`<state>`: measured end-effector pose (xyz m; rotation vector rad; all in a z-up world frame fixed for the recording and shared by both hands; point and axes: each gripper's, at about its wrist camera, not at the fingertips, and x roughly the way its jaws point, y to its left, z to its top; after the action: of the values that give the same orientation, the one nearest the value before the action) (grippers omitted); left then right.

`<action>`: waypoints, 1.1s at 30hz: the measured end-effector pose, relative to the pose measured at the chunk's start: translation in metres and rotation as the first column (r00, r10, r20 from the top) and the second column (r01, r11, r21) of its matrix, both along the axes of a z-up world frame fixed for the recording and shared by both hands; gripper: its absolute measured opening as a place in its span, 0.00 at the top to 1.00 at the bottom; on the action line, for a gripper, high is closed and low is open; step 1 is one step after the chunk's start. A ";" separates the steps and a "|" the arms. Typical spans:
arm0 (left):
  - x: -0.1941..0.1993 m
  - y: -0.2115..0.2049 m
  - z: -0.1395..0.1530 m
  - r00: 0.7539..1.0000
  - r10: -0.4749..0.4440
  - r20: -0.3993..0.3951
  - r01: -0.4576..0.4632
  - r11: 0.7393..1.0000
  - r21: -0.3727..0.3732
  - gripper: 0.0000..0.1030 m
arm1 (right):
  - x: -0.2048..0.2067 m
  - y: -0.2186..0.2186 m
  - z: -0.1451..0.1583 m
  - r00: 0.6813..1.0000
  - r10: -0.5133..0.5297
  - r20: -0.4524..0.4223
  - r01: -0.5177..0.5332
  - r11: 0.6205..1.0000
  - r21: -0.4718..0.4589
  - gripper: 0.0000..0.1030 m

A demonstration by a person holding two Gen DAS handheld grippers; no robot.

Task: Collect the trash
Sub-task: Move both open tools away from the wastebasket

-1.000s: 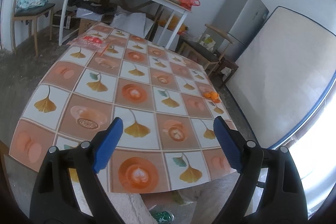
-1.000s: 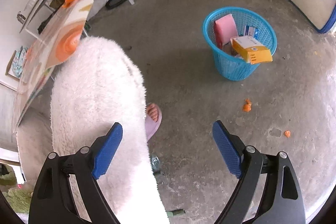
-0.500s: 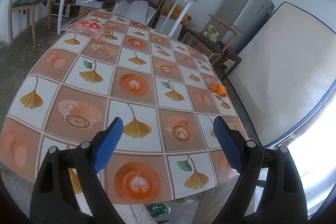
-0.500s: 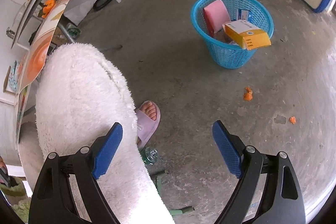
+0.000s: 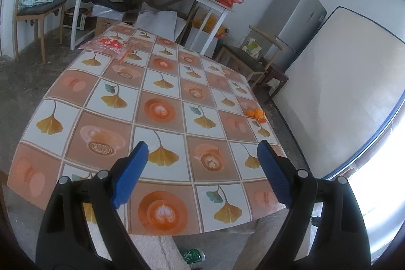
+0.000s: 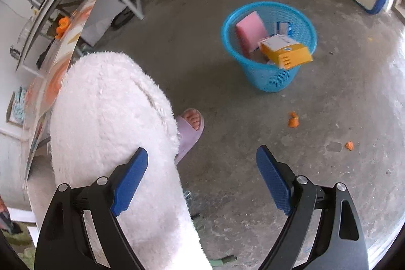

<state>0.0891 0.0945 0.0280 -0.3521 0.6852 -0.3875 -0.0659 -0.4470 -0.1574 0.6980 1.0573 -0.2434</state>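
- The left claw (image 5: 200, 173) hangs above the near edge of the desk (image 5: 162, 82), jaws wide apart and empty, probably scanning for trash.
- Orange peel (image 5: 256, 114) lies by the desk's right edge.
- The right claw (image 6: 200, 176), also spread and empty, faces the floor, where peel scraps (image 6: 293, 119) lie near the blue basket (image 6: 276, 77), already holding boxes.

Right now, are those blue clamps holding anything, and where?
Nothing is held. The left gripper is open above the table; the right gripper is open above the floor.
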 end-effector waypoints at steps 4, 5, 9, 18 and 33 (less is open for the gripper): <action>-0.007 -0.007 0.010 1.000 -0.008 0.001 0.008 1.000 0.003 0.19 | -0.012 -0.016 -0.007 0.998 -0.059 0.038 0.056 0.997 0.057 0.18; -0.008 -0.011 0.013 1.000 -0.015 0.007 0.015 1.000 0.010 0.19 | -0.016 -0.021 -0.009 0.996 -0.076 0.047 0.073 0.995 0.065 0.18; -0.013 -0.025 0.022 0.999 -0.046 0.020 0.045 0.999 0.026 0.19 | -0.030 -0.032 -0.015 0.989 -0.136 0.065 0.129 0.987 0.094 0.18; -0.016 -0.040 0.023 0.996 -0.087 0.012 0.087 0.996 0.019 0.19 | -0.050 -0.044 -0.026 0.977 -0.207 0.052 0.200 0.973 0.112 0.18; -0.020 -0.055 0.038 0.992 -0.105 0.069 0.102 0.994 0.033 0.19 | -0.106 -0.069 -0.053 0.912 -0.410 -0.002 0.400 0.889 0.223 0.17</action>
<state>0.0693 0.0395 0.0662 -0.2743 0.6411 -0.4858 -0.1723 -0.5159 -0.2104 1.1223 0.8938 -0.4741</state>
